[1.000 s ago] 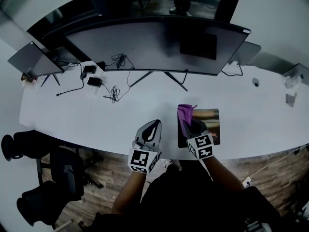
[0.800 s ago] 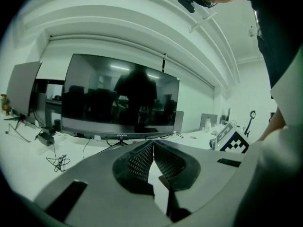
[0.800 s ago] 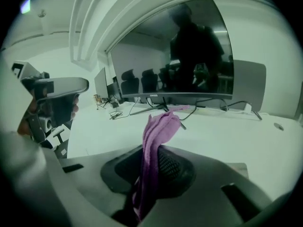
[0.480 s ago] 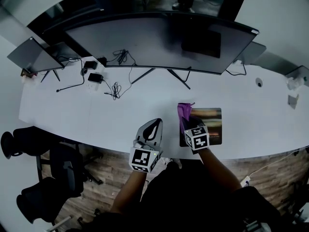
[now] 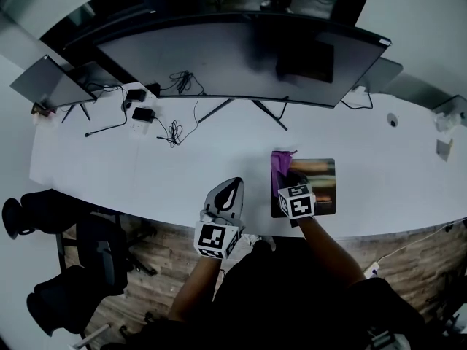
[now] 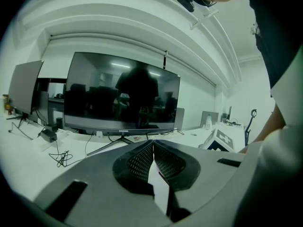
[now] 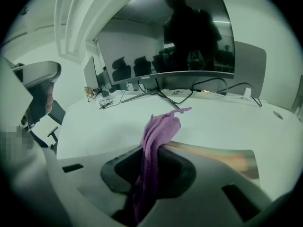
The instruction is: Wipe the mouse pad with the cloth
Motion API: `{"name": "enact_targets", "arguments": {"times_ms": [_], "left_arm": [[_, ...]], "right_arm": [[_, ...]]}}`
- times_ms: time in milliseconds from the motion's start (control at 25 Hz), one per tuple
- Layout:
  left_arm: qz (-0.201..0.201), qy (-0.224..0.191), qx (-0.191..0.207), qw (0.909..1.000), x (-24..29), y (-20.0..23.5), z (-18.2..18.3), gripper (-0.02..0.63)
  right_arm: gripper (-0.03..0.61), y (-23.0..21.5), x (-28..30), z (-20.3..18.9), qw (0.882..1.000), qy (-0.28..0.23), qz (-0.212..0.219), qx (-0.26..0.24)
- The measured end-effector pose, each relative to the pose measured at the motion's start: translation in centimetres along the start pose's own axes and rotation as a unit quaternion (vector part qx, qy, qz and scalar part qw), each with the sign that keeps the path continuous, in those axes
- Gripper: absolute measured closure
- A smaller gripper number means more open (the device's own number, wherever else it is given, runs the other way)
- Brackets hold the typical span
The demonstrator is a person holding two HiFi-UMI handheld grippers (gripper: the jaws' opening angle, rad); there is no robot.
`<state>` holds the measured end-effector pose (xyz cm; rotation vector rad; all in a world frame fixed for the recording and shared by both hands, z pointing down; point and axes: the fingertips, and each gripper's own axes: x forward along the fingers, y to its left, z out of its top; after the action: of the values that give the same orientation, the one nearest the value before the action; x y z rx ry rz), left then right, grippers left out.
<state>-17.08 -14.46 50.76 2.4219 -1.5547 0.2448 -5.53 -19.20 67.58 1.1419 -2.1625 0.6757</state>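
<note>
- Clamping the purple cloth (image 7: 158,129) between its jaws, the right gripper (image 7: 152,161) holds it bunched, with a loose tail standing past the tips. We judge that this grip leaves a free fold to drag over a surface.
- We list the mouse pad (image 5: 321,184) right of centre in the lower half of the head view. It lies flat on the white desk (image 5: 182,166) near the front edge and is dark with a warm-coloured print.
- The cloth lies along the pad's left edge, and the right gripper sits over the pad's near left part. We judge that wiping is under way. We cannot tell how much of the pad has been covered.
- We record the left gripper (image 6: 153,156) with its jaws pressed together and nothing between them. In the head view it hangs at lower centre, by the desk's front edge, left of the pad and apart from it. We judge that it is parked there to leave the wiping side room.
- We note a wide, curved, dark monitor (image 5: 248,57) across the upper centre, standing on splayed legs. The small lettering on its lower bezel, seen in both gripper views, reads "coocaa" as best we can make out.
- We count loose cables (image 5: 173,133) and small adapters at the upper left of the desk.
- Each gripper has a marker cube (image 5: 298,201) with black-and-white square patterns and no words.
- We find no legible writing on the pad or the cloth.
</note>
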Motion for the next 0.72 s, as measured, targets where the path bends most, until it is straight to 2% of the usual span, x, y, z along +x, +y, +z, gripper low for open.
{"name": "enact_targets", "arguments": {"times_ms": [480, 720], "left_arm": [[-0.002, 0.021, 0.008, 0.9998, 0.5, -1.1, -1.8, 0.592], [-0.009, 0.035, 0.016, 0.9992, 1.0, -2.2, -3.1, 0.592]], "right_arm": [[0.509, -2.9, -1.7, -0.9, 1.0, 0.015, -0.013, -0.019], [0.508, -5.2, -2.6, -1.6, 0.998, 0.024, -0.025, -0.045]]}}
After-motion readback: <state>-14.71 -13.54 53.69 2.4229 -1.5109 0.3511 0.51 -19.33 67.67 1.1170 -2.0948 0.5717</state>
